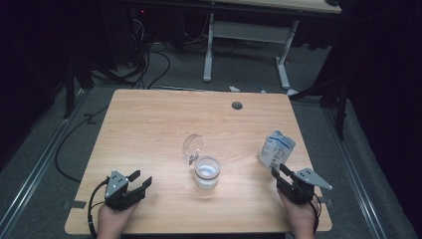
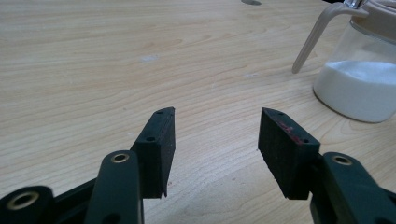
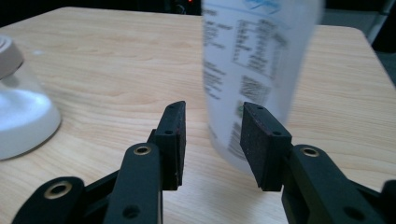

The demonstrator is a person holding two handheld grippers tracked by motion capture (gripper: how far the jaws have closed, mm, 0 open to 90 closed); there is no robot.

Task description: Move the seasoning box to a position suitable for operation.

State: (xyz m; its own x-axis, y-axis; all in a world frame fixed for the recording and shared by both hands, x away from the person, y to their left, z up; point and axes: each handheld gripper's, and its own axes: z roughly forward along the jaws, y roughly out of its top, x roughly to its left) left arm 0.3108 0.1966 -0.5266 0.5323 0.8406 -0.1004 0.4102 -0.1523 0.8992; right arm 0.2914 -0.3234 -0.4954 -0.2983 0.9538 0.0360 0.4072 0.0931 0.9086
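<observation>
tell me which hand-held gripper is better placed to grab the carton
Right. The right hand-held gripper sits just short of the carton, jaws open and pointed at it. The left hand-held gripper is across the table, beyond the jar.

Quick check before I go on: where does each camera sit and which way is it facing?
High view: above the person's side, looking forward and down on the table; both hands and claws show.
Left gripper view: rides the left claw, facing the lidded jar of white powder.
Right gripper view: rides the right claw, facing the white carton.
Shared: the jar appears in all three.
</observation>
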